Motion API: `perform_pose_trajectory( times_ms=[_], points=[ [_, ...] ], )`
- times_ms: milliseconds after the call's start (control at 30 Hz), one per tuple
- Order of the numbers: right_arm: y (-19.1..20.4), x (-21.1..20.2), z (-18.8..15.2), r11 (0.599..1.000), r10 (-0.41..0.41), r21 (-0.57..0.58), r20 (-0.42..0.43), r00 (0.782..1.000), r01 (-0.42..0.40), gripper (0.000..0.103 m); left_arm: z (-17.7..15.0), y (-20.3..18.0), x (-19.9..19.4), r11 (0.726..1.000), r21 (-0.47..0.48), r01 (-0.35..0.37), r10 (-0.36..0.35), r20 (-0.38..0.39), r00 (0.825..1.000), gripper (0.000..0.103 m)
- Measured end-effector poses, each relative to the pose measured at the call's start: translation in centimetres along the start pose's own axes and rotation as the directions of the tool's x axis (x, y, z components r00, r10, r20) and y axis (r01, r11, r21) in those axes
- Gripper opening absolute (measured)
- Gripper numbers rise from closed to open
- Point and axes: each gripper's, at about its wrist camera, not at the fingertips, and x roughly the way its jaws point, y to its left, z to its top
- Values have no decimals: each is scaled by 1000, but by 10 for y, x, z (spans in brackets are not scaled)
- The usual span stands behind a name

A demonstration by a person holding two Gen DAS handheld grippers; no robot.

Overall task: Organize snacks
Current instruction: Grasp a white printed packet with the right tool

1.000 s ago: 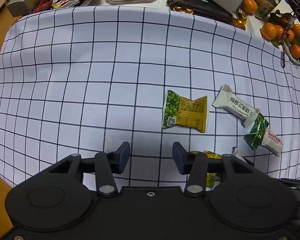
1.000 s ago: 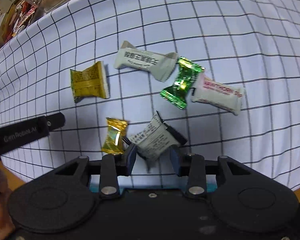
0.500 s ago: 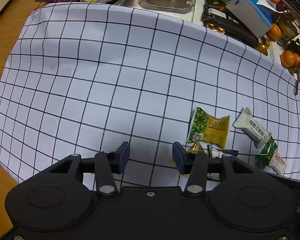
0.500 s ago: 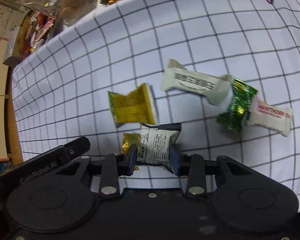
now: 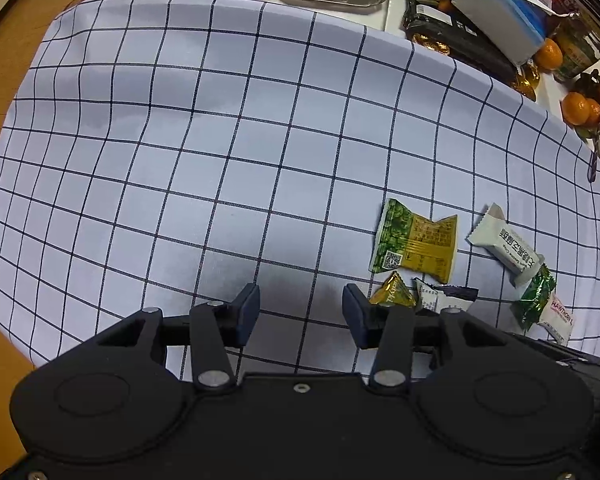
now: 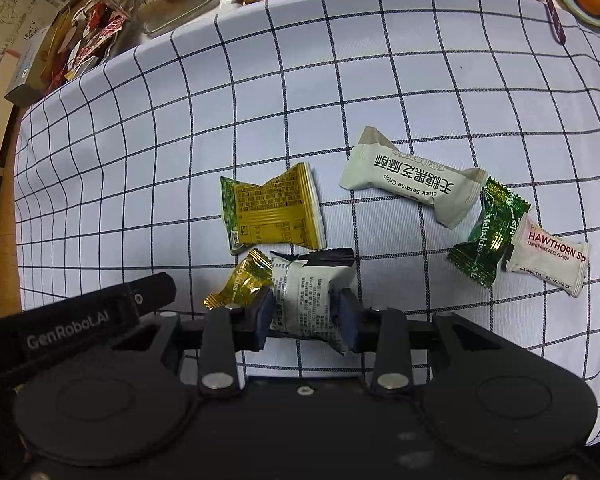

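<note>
Right wrist view, right hand-held gripper (image 6: 304, 316) clamped on crinkled white, black-edged snack packet (image 6: 310, 300), left hand-held gripper (image 5: 300, 314) wide, empty

Both pictures are bright and mostly sharp. The checked cloth (image 5: 260, 152) looks bent, its lines curving more near the edges. A soft dark shadow lies on the cloth just ahead of the left gripper (image 5: 300, 314). The gold candy (image 6: 242, 280) and green candy (image 6: 486, 236) shine with little glints.
</note>
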Motion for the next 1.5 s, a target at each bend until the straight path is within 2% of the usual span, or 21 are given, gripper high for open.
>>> perform_pose_trajectory(
  times_ms=[300,700,1000,1333,1500],
  points=[
    [0,5,-3,1000,-15,5,-1,1000,15,41,4,12,2,999,-53,2,-2,-3,1000,53],
    [-16,9,3,998,-38,49,-21,999,39,37,2,5,7,1000,-16,0,0,-4,1000,53],
    [-47,-2,5,993,-78,90,-9,997,79,37,-3,-15,2,997,73,24,-26,28,999,53],
    [-65,-6,-2,991,-78,108,-26,997,81,37,-14,-53,0,975,218,50,-64,56,996,53],
    [-71,-11,-7,991,-71,115,-36,997,74,37,-20,-59,2,964,260,54,-70,55,996,53]
  ],
)
